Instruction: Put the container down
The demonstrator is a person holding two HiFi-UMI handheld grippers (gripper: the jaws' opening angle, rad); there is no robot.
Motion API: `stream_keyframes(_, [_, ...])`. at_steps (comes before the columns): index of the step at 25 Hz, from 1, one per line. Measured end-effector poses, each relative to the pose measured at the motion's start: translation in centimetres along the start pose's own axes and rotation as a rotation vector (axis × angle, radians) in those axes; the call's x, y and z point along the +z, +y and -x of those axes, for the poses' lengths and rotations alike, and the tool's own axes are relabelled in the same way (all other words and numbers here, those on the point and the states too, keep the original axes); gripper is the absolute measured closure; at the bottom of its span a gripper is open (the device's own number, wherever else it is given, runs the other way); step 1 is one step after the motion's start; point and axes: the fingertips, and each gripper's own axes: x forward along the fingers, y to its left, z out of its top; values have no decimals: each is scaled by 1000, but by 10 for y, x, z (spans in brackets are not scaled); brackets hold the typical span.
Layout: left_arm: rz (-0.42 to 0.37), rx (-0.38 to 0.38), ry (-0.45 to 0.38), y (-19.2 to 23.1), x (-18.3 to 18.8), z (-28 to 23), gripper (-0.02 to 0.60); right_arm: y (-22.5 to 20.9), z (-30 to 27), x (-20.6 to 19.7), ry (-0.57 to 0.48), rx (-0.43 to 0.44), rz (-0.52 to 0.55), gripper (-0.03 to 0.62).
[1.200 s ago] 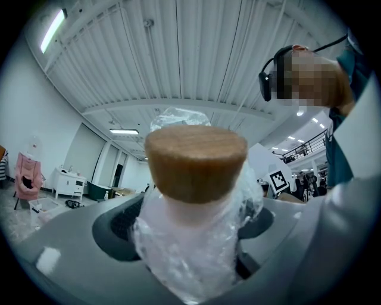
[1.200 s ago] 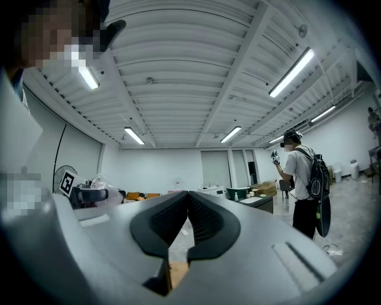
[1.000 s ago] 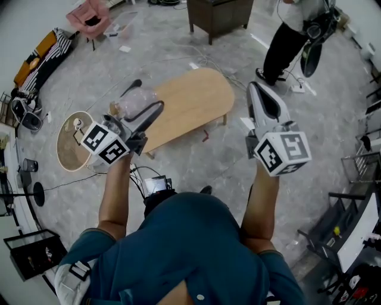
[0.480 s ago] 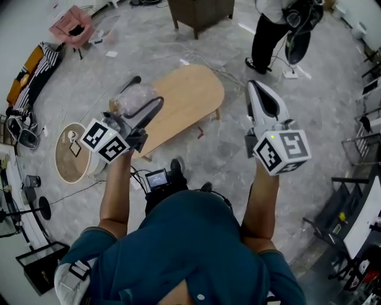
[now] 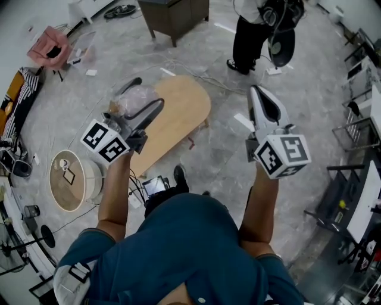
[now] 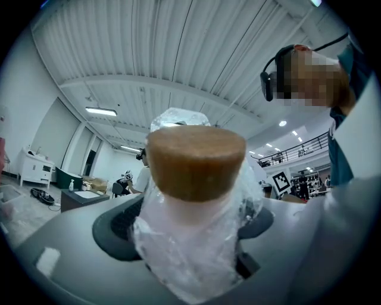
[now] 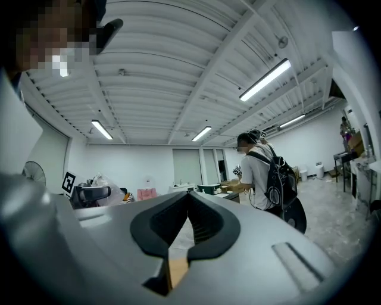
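Observation:
A clear plastic container (image 5: pixel 134 100) with a brown cork-like top (image 6: pixel 195 161) sits between the jaws of my left gripper (image 5: pixel 144 95), which is shut on it. The container is held high in the air, over the left end of a light wooden oval table (image 5: pixel 181 110) far below. In the left gripper view the container's crinkled body (image 6: pixel 190 238) fills the space between the dark pads. My right gripper (image 5: pixel 257 90) is held up at the right, beyond the table's end, its jaws closed together with nothing in them (image 7: pixel 189 202).
A round wicker stool (image 5: pixel 68 180) stands on the floor at the left, and a small screen device (image 5: pixel 153 186) lies by the person's feet. A dark cabinet (image 5: pixel 175 15) and a standing person (image 5: pixel 253 30) are beyond the table. Cables run across the grey floor.
The table, stool and floor have slid left and down in the head view. Both grippers keep the same pose, the left still holding the container.

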Motion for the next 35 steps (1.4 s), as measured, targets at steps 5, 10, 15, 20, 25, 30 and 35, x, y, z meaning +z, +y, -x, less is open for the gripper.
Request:
stream_keyframes(5, [8, -43, 1, 42, 5, -15, 170, 3, -39, 1, 8, -34, 9, 585])
stream_keyframes(10, [26, -76, 2, 86, 5, -28, 170, 5, -77, 2, 18, -71, 21, 585])
stream_keyframes(15, [38, -104, -7, 127, 8, -30, 170, 15, -113, 4, 29, -100, 45, 585])
stream_keyframes(20, [37, -115, -21, 160, 10, -27, 170, 31, -148, 7, 43, -94, 81, 585])
stream_keyframes(25, [50, -91, -28, 189, 11, -15, 170, 48, -183, 10, 55, -60, 102, 585])
stream_keyframes(30, [52, -38, -30, 216, 12, -3, 170, 57, -219, 9, 63, -12, 105, 585])
stream_keyframes(35, [47, 20, -25, 240, 13, 1, 170, 62, -255, 11, 67, 52, 110, 585])
